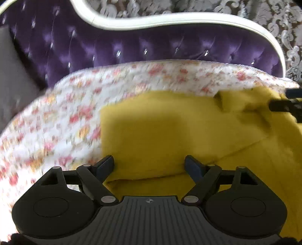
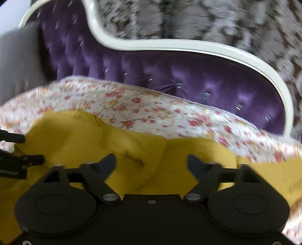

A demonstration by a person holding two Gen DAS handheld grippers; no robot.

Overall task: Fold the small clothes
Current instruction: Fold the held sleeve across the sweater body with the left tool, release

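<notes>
A home, probably a bedroom: a bed with a tufted purple velvet headboard (image 1: 151, 49) in a curved cream frame (image 1: 169, 18), a floral bedspread (image 1: 56, 116) and damask-patterned wallpaper (image 1: 245, 11) behind.

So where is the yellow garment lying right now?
The yellow garment lies on the floral bedspread in front of the purple tufted headboard. In the left wrist view it fills the centre and right; in the right wrist view it spreads across the lower half.
</notes>
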